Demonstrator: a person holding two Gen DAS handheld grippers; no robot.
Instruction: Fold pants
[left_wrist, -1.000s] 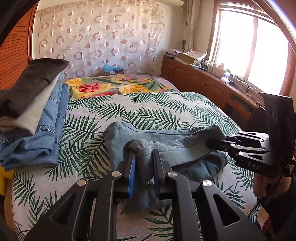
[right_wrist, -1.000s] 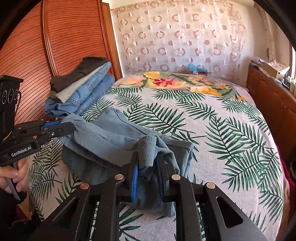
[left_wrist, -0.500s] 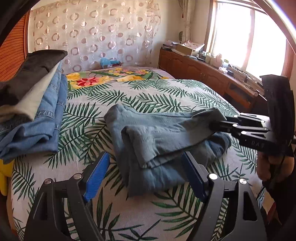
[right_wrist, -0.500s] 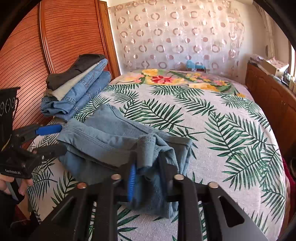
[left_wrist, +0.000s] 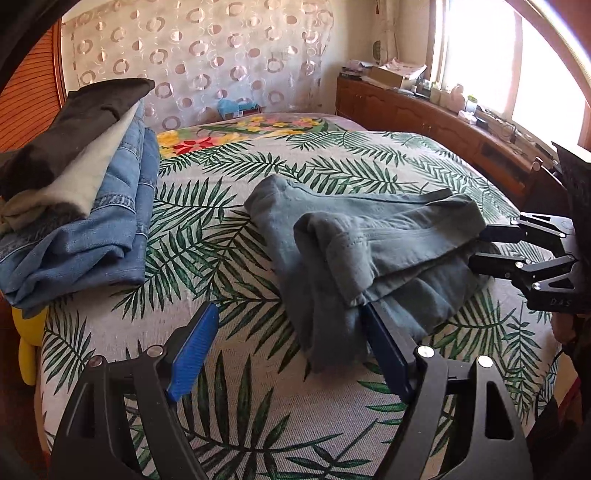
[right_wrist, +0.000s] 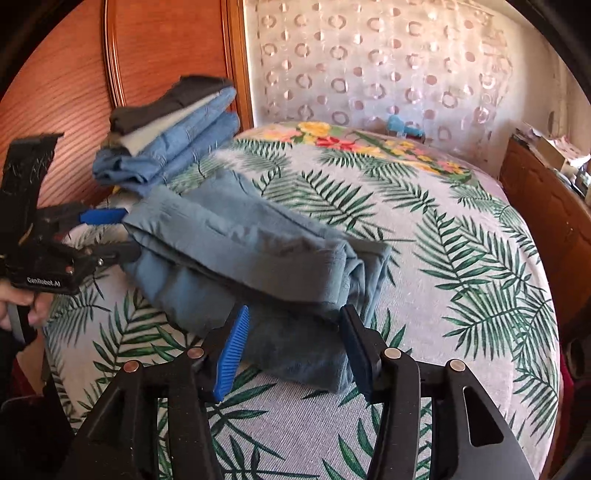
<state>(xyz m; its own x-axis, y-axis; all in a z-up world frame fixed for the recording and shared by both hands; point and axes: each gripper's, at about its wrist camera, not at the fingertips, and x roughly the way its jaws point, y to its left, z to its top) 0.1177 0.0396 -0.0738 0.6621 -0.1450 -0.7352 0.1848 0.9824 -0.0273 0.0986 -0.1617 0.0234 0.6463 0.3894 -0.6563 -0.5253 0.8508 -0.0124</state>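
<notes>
The grey-blue pants (left_wrist: 373, 243) lie folded in a bundle on the palm-leaf bedspread (left_wrist: 236, 206); they also show in the right wrist view (right_wrist: 251, 254). My left gripper (left_wrist: 291, 350) is open and empty just in front of the bundle's near end, its right finger beside the cloth. My right gripper (right_wrist: 291, 343) is open and empty at the bundle's other end. In the left wrist view the right gripper (left_wrist: 484, 245) sits open at the bundle's right edge. In the right wrist view the left gripper (right_wrist: 110, 232) sits open at its left edge.
A stack of folded clothes (left_wrist: 81, 199), jeans under white and black pieces, sits at the bed's left side by the wooden headboard (right_wrist: 74, 92). A wooden cabinet (left_wrist: 424, 122) with clutter runs along the window wall on the right.
Both grippers were shut on the pants a second ago. The left opened first, then the right; both have let go and drawn back a little. The pants now rest on the bed.
</notes>
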